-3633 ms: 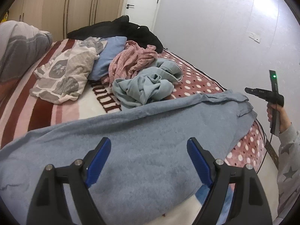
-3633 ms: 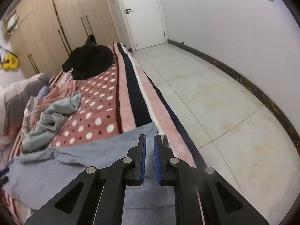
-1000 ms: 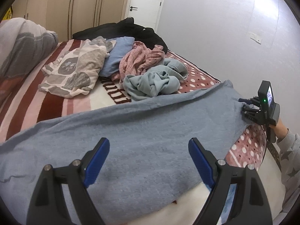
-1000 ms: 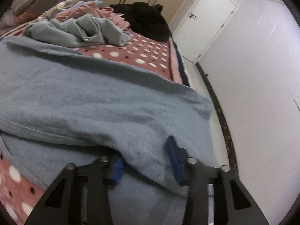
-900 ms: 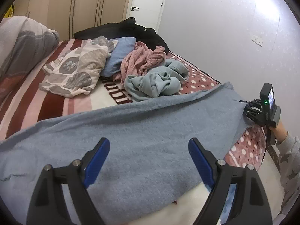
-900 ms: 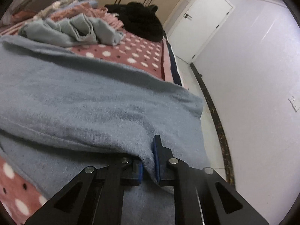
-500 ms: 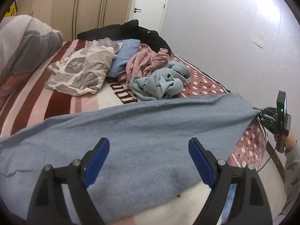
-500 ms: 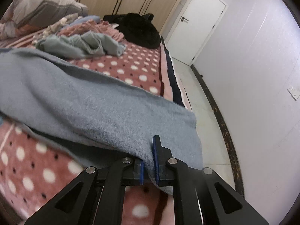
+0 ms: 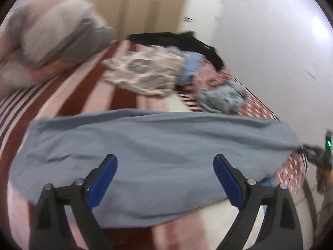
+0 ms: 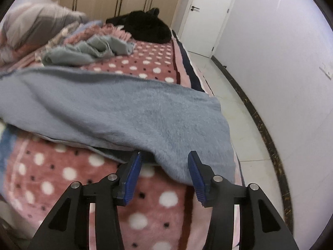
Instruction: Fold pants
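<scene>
The blue-grey pants (image 9: 149, 158) lie stretched sideways across the bed's striped and dotted blanket (image 9: 83, 95). My left gripper (image 9: 164, 166) hovers over their near edge. Its jaws are wide and still opening, with nothing between the blue pads (image 9: 104, 179). In the right wrist view, one end of the pants (image 10: 145, 116) drapes over the bed's right edge. My right gripper (image 10: 164, 156) is there, its jaws opening. A fold of the fabric sits between the pads (image 10: 133, 175), which do not press on it. The right gripper (image 9: 316, 160) also shows at the far right of the left wrist view.
Behind the pants lies a heap of clothes: a pale teal garment (image 10: 89, 50), a patterned one (image 9: 143, 73) and a black one (image 10: 145, 27). A grey duvet (image 9: 52, 35) fills the back left. Tiled floor (image 10: 249, 125), a white wall and a door (image 10: 206, 16) lie to the right.
The right gripper was shut on the pants' end and now stands apart from it; the end rests on the dotted blanket. The left view has swung left and blurred, showing the pants' left end.
</scene>
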Available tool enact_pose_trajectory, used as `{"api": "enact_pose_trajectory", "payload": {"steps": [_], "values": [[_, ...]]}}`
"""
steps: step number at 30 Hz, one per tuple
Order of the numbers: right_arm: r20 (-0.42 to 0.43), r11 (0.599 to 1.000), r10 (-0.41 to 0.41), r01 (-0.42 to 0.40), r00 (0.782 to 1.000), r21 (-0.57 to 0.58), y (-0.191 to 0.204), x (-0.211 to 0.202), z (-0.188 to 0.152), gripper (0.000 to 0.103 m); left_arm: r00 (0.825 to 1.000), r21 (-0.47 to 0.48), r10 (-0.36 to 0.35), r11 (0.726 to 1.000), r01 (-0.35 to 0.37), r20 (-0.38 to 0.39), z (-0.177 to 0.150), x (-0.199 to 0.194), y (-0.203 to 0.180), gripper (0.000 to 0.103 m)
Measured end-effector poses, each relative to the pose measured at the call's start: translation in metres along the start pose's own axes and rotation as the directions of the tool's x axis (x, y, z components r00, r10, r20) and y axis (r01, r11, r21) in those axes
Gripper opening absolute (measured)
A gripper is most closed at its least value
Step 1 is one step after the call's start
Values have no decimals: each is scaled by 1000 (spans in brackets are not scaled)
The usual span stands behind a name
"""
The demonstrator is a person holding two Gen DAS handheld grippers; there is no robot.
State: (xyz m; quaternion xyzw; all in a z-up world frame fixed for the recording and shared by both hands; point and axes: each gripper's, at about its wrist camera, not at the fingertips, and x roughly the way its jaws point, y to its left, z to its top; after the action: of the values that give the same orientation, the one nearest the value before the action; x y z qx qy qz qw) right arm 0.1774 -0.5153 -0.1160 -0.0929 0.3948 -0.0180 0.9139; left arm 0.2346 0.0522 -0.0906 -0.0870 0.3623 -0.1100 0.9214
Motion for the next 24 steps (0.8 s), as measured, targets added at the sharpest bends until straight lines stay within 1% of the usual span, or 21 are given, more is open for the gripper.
{"api": "enact_pose_trajectory", "payload": {"steps": [3, 5, 6, 8, 9, 12, 14, 15, 16, 18, 19, 20, 21, 23, 24], "values": [[36, 999, 48, -48, 998, 23, 9, -14, 4, 41, 998, -105, 65, 993, -62, 24, -10, -17, 37, 92], [67, 997, 75, -77, 995, 25, 18, -23, 10, 41, 993, -181, 113, 978, -105, 35, -19, -28, 62, 92], [80, 995, 89, -91, 993, 26, 23, -27, 13, 41, 992, -224, 124, 968, -113, 36, -24, -31, 74, 92], [103, 993, 114, -117, 988, 20, 33, -33, 21, 41, 990, -331, 138, 936, -120, 33, -36, -36, 98, 92], [115, 992, 124, -126, 986, 11, 39, -37, 25, 41, 990, -394, 137, 912, -114, 31, -45, -37, 112, 92], [135, 989, 149, -149, 980, -11, 53, -41, 35, 41, 992, -499, 122, 861, -98, 16, -63, -34, 137, 92], [145, 986, 165, -164, 976, -23, 64, -44, 41, 41, 995, -553, 96, 830, -71, 16, -75, -28, 150, 92], [148, 985, 170, -168, 974, -26, 67, -45, 43, 41, 996, -569, 84, 821, -52, 30, -78, -26, 153, 92], [154, 984, 177, -175, 972, -28, 71, -45, 45, 41, 996, -575, 78, 818, -34, 52, -79, -24, 156, 92], [162, 982, 188, -188, 969, -21, 77, -45, 49, 41, 994, -575, 73, 818, -15, 79, -74, -19, 158, 92], [166, 980, 197, -197, 966, -16, 80, -44, 51, 41, 993, -580, 61, 815, 7, 98, -71, -16, 160, 89], [173, 979, 203, -204, 964, -11, 83, -45, 53, 41, 993, -590, 47, 807, 28, 111, -67, -12, 163, 81], [178, 977, 209, -211, 962, -8, 86, -44, 54, 41, 993, -603, 38, 797, 39, 115, -64, -7, 165, 77], [182, 974, 225, -226, 957, -11, 94, -43, 56, 41, 992, -632, 64, 775, 21, 112, -59, 2, 172, 61], [183, 973, 230, -231, 956, -16, 97, -44, 56, 41, 990, -647, 81, 762, 13, 116, -57, 6, 175, 57]]}}
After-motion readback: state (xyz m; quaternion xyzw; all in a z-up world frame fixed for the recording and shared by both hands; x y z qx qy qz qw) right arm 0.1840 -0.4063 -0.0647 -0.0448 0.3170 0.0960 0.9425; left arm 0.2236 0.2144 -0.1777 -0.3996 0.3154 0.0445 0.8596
